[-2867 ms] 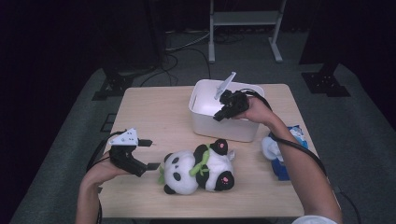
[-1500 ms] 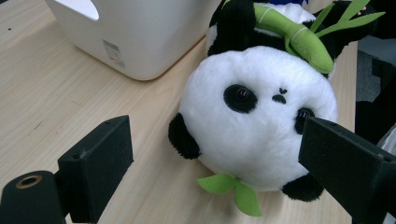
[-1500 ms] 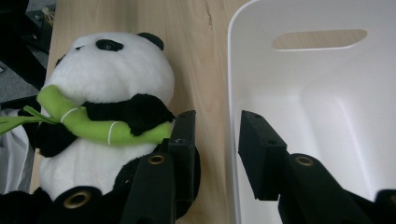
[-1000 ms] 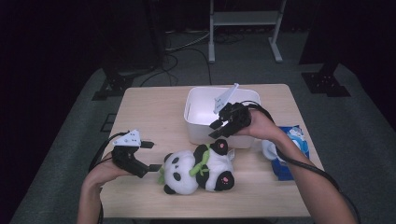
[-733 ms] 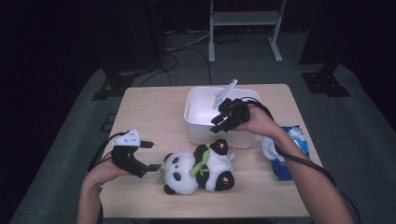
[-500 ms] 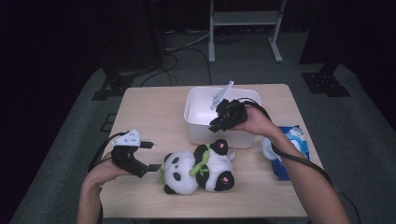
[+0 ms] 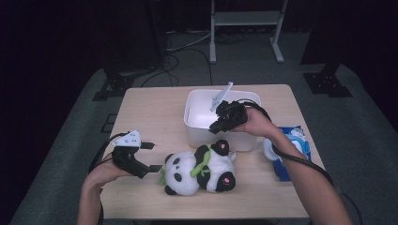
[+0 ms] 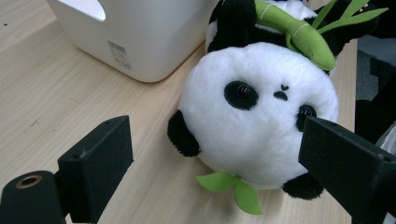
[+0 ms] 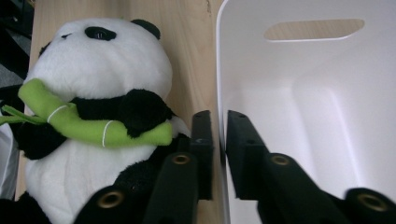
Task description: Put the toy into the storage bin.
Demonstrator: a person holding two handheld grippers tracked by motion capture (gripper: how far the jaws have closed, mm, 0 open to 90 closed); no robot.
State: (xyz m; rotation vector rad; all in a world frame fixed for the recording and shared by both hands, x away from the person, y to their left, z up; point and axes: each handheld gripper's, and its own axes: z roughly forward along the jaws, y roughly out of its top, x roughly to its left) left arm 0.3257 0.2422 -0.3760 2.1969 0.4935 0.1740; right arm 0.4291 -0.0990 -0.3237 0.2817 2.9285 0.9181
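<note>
A plush panda (image 7: pixel 199 168) holding a green bamboo stalk lies on its back at the front of the wooden table (image 7: pixel 150 112). Behind it stands a white bin (image 7: pixel 188 112) with nothing visible inside. My right gripper (image 7: pixel 217 126) is at the bin's near wall. In the right gripper view this gripper (image 9: pixel 219 140) is shut on the thin white wall (image 9: pixel 303 107), with the panda (image 9: pixel 93 60) just outside. My left gripper (image 7: pixel 154 156) stands open beside the panda's head. In the left gripper view its jaws (image 8: pixel 219 158) sit wide on either side of the panda's face (image 8: pixel 259 121) without touching it.
A blue-and-white soft item (image 7: pixel 292 150) lies at the table's right edge, under the right forearm. A white metal stand (image 7: pixel 244 18) and cables are on the floor behind the table. Bare wood spreads left of the bin (image 8: pixel 140 42).
My right gripper came down from over the bin to its near wall and closed on it. The bin sits slightly further left. The left gripper and panda have not moved.
</note>
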